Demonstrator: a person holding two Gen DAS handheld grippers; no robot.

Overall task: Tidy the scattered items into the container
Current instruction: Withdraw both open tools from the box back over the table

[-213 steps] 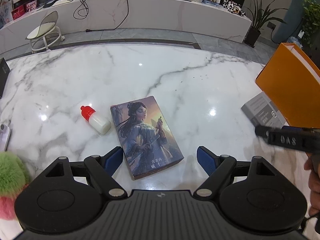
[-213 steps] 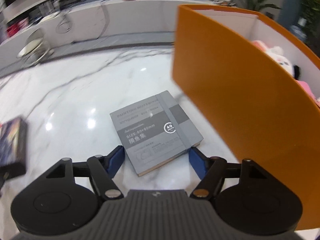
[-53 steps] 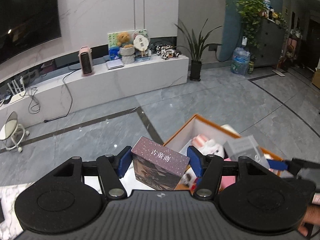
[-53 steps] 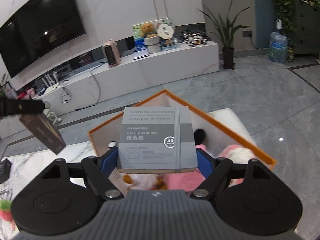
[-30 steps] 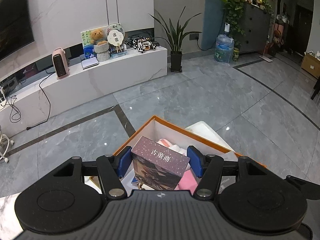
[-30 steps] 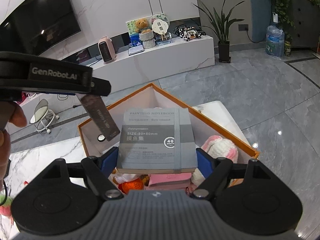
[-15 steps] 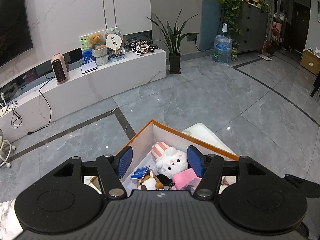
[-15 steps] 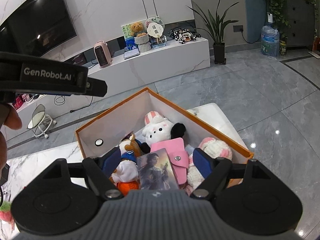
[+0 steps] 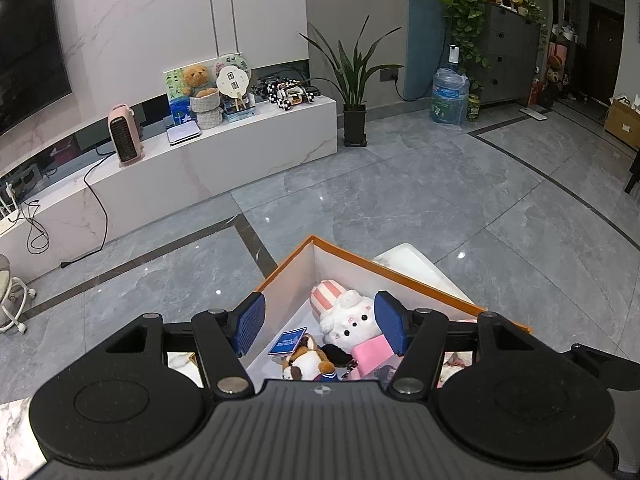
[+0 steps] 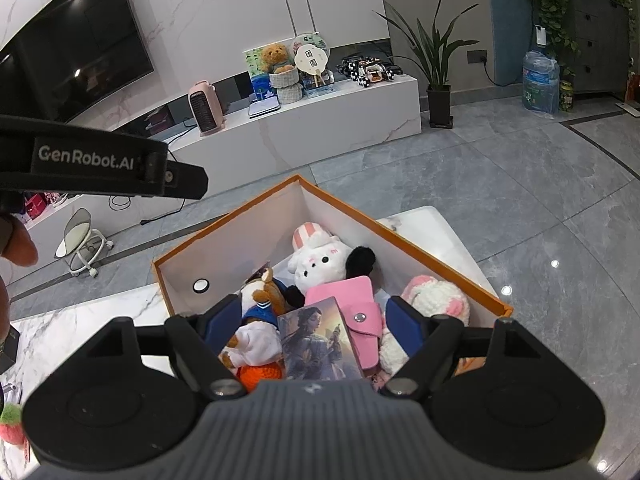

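Observation:
An orange box with a white inside (image 10: 256,216) (image 9: 352,256) stands at the corner of the marble table. In it lie a white plush rabbit (image 10: 320,260), a dog plush (image 10: 260,304), a pink wallet (image 10: 356,304), a fluffy white-pink plush (image 10: 432,296) and the illustrated book (image 10: 320,344), face up. My right gripper (image 10: 308,326) hangs open above the box with nothing between its fingers. My left gripper (image 9: 320,322) is open too, above the box's near side, and appears as a dark bar (image 10: 100,160) in the right wrist view. The grey notebook is not visible.
The marble table (image 10: 80,320) runs left of the box. A pink-green plush (image 10: 10,424) lies at its left edge, near a dark object (image 10: 8,344). A person's fingers (image 10: 16,244) show at far left. Grey tiled floor lies beyond the table corner (image 10: 432,216).
One second ago each gripper was shut on a book over the box. Both have opened and let go; the illustrated book now lies in the box. Between 0.5 s ago and now little moved.

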